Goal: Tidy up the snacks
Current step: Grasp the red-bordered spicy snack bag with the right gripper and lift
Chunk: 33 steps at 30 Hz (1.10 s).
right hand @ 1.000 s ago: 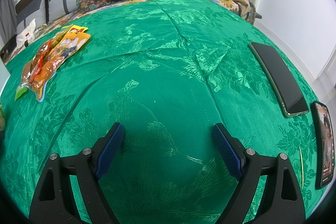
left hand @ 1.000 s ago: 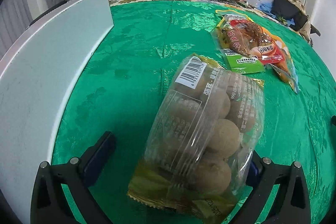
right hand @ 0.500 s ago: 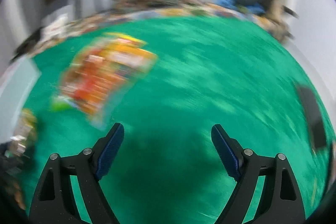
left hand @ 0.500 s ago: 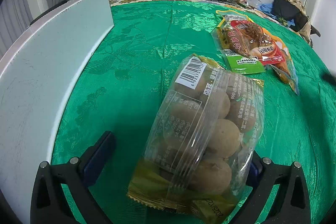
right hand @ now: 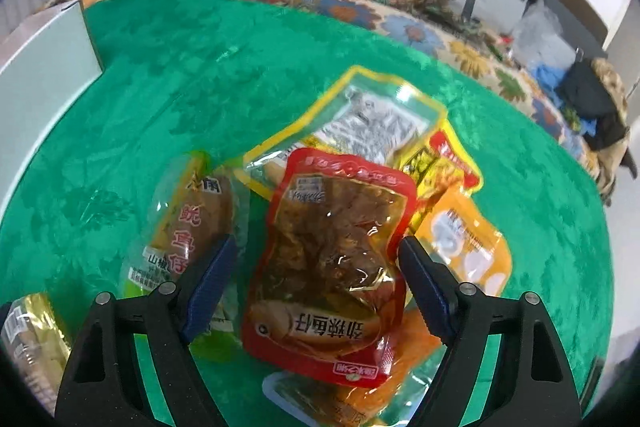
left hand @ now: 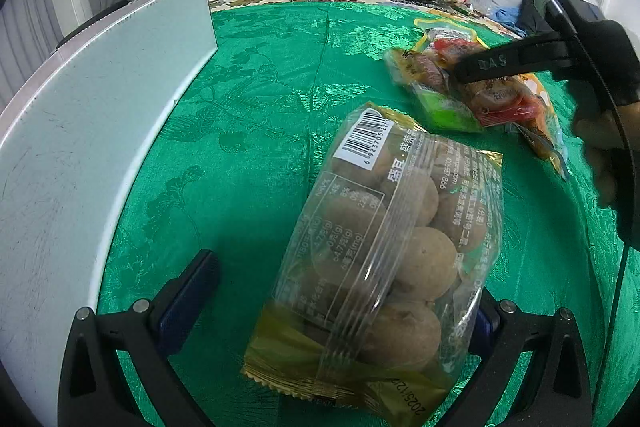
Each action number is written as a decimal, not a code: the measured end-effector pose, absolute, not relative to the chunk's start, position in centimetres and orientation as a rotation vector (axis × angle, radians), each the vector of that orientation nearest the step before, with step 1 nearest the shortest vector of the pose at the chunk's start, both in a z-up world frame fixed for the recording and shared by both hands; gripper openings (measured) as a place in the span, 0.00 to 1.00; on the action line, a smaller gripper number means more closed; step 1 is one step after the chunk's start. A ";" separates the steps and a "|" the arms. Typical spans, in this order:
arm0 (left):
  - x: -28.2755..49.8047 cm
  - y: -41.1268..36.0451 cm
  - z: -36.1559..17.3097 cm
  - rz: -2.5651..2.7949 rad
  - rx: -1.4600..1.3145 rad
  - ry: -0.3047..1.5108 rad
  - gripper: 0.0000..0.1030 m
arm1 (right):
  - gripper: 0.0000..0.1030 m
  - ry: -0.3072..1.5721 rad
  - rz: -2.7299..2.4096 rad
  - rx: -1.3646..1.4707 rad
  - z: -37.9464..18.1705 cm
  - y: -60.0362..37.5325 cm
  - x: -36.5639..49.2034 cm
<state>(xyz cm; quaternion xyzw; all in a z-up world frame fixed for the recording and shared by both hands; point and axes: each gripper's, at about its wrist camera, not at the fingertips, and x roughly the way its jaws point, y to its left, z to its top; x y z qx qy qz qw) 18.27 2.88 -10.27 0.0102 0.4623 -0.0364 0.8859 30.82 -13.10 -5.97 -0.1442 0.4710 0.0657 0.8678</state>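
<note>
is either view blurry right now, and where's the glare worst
Left wrist view: sharp, the barcode on the clear bun pack is readable; glare streaks run along its plastic. Right wrist view: softer, the green cloth looks smeared, though print on the red pouch is still legible; highlights on its film. Both bend straight edges, like the white board.

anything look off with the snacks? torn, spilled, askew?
Nothing torn or spilled. The snack pouches lie in a loose overlapping pile, red pouch on top, between the open right gripper's fingers. The bag of round pastries lies askew between the left gripper's fingers.
</note>
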 end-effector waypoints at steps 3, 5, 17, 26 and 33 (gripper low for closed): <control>18.3 2.8 -10.3 -0.075 0.021 0.962 1.00 | 0.16 0.956 0.109 -0.307 -4.9 -13.5 29.7; 18.3 2.8 -10.2 -0.075 0.021 0.962 1.00 | 0.03 0.943 0.119 -0.281 -4.0 -13.9 28.9; 18.3 2.8 -10.3 -0.076 0.021 0.961 1.00 | 0.03 0.913 0.285 0.327 -1.9 -24.8 20.3; 18.3 2.9 -10.2 -0.080 0.022 0.964 1.00 | 0.03 0.899 0.298 0.714 -5.3 -32.4 13.3; 18.1 2.9 -10.2 -0.090 0.028 0.962 1.00 | 0.28 0.883 0.213 0.524 -3.7 -30.3 13.5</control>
